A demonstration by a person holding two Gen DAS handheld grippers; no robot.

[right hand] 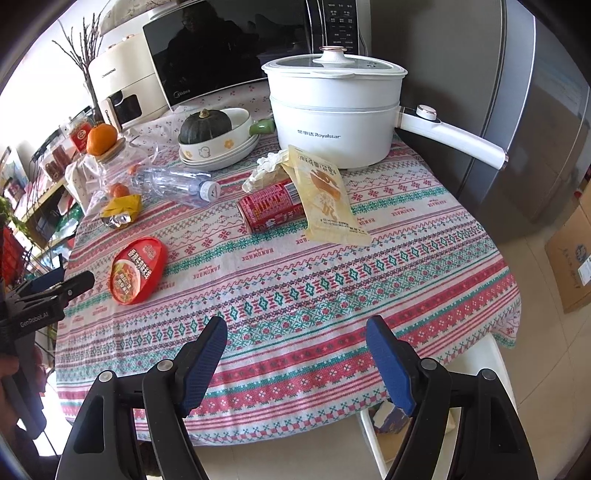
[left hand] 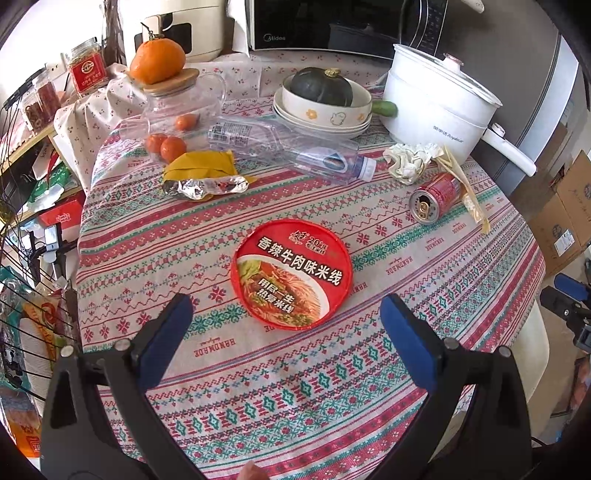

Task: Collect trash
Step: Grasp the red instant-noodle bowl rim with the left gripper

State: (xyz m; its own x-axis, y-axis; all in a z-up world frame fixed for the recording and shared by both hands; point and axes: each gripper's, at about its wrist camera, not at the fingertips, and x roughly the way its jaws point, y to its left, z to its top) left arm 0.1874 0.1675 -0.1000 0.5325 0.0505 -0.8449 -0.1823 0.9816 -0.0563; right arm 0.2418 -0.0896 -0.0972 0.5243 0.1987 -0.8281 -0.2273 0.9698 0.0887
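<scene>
Both our grippers — left gripper (left hand: 286, 310), right gripper (right hand: 297, 332) — hang spread and empty, left lined up behind the noodle lid (left hand: 291, 273) for pickup.

White pot (right hand: 332, 122); squash in bowl (left hand: 325, 101); microwave (left hand: 325, 26).

The tablecloth (left hand: 258, 387) at the frame's centre runs in red, teal and white cross-stitch bands. On it – a red noodle-cup lid (left hand: 291, 273), a red can (left hand: 436, 197), a yellow wrapper (left hand: 201, 166). Upper right, a white electric pot (left hand: 432, 107); upper left, an orange tangerine (left hand: 157, 61).
</scene>
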